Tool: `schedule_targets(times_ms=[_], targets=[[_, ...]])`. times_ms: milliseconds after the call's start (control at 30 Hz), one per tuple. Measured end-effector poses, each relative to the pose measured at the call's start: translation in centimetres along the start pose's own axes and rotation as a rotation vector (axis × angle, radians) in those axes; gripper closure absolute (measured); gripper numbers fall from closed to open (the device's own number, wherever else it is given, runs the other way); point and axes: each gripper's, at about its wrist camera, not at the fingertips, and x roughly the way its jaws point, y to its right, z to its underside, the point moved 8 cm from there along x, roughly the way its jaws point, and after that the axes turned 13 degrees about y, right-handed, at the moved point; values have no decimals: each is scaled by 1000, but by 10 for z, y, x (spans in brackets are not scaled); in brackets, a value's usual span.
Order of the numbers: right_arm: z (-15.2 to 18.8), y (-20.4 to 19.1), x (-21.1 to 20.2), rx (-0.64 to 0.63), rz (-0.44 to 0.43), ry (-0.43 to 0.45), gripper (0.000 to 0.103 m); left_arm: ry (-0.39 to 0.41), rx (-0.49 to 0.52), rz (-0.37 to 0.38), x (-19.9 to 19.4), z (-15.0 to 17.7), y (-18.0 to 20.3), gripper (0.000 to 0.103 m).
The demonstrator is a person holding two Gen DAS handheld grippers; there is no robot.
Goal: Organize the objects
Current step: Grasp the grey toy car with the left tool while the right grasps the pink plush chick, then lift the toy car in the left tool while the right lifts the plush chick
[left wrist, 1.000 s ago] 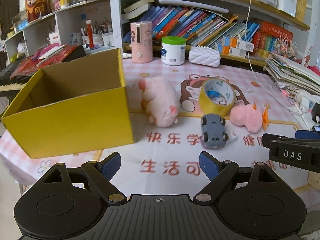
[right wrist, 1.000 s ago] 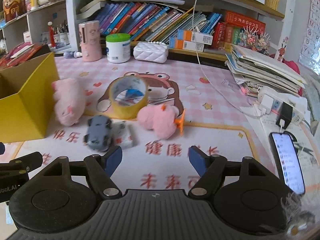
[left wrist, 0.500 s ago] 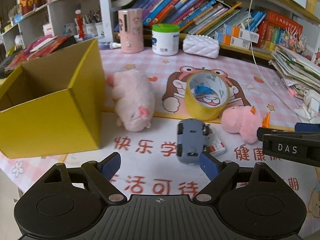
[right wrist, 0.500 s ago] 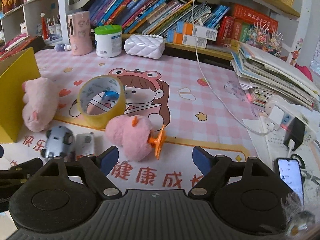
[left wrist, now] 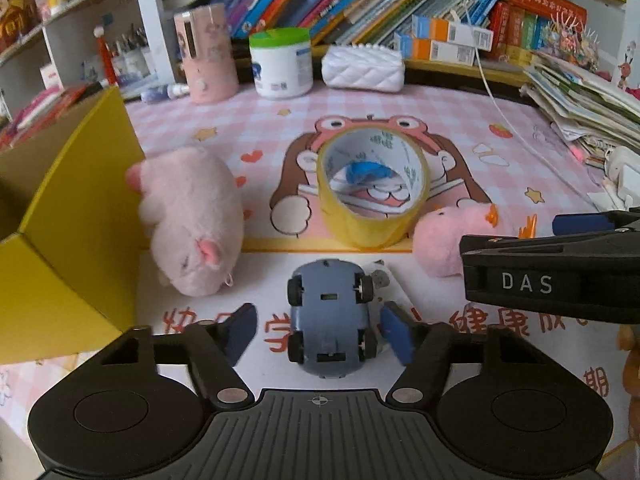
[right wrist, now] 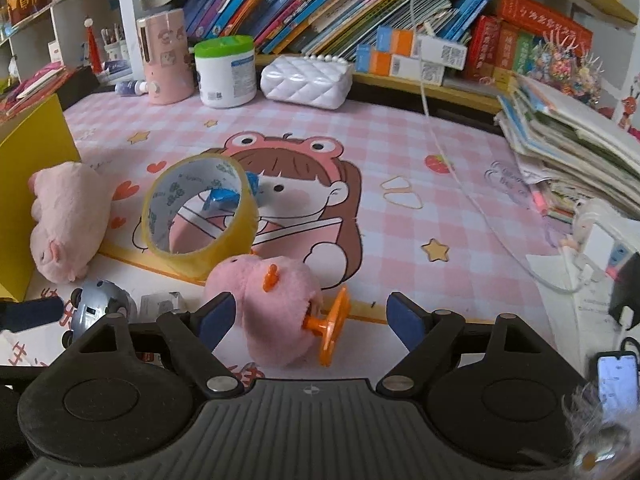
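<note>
A blue-grey toy car (left wrist: 329,318) lies upside down on the mat between the open fingers of my left gripper (left wrist: 319,331); it also shows in the right wrist view (right wrist: 98,306). A pink duck plush with orange feet (right wrist: 276,308) lies between the open fingers of my right gripper (right wrist: 309,319); it also shows in the left wrist view (left wrist: 448,240). A pink pig plush (left wrist: 192,220) lies beside the yellow cardboard box (left wrist: 76,216). A yellow tape roll (left wrist: 370,188) stands behind the car.
A small white card (right wrist: 162,303) lies by the car. At the back stand a pink canister (left wrist: 206,60), a green-lidded white tub (left wrist: 282,62) and a white quilted case (left wrist: 362,68) below bookshelves. Stacked papers (right wrist: 572,136), a cable and a phone (right wrist: 616,376) are at right.
Both grippers have moved forward and down. The toy car now sits between the left fingers and the duck plush between the right fingers. Both stay open.
</note>
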Motion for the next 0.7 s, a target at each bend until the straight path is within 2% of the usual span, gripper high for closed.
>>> schedule_targets(times_ms=[33, 100, 133, 200, 267, 333, 467, 667, 700], targets=[[0, -1, 2, -1, -5, -5, 21, -13, -13, 6, 2, 2, -1, 42], [2, -4, 7, -7, -18, -11, 21, -15, -37, 22, 1, 1, -2, 61], [2, -5, 9, -12, -23, -12, 21, -19, -39, 35, 0, 0, -2, 62], [3, -7, 14, -23, -28, -7, 22, -14, -36, 35, -2, -2, -2, 62], [3, -10, 17, -39, -37, -5, 29, -2, -38, 36, -7, -5, -3, 62], [3, -12, 19, -47, -38, -1, 43, 12, -46, 37, -13, -8, -5, 62], [2, -13, 14, -34, -53, 17, 44, 48, -66, 29, -24, -12, -11, 62], [-5, -12, -15, 0, -48, 71, 45, 85, -104, 10, -41, -11, -21, 62], [-6, -12, -20, 5, -42, 79, 53, 97, -110, 8, -45, -11, -22, 62]])
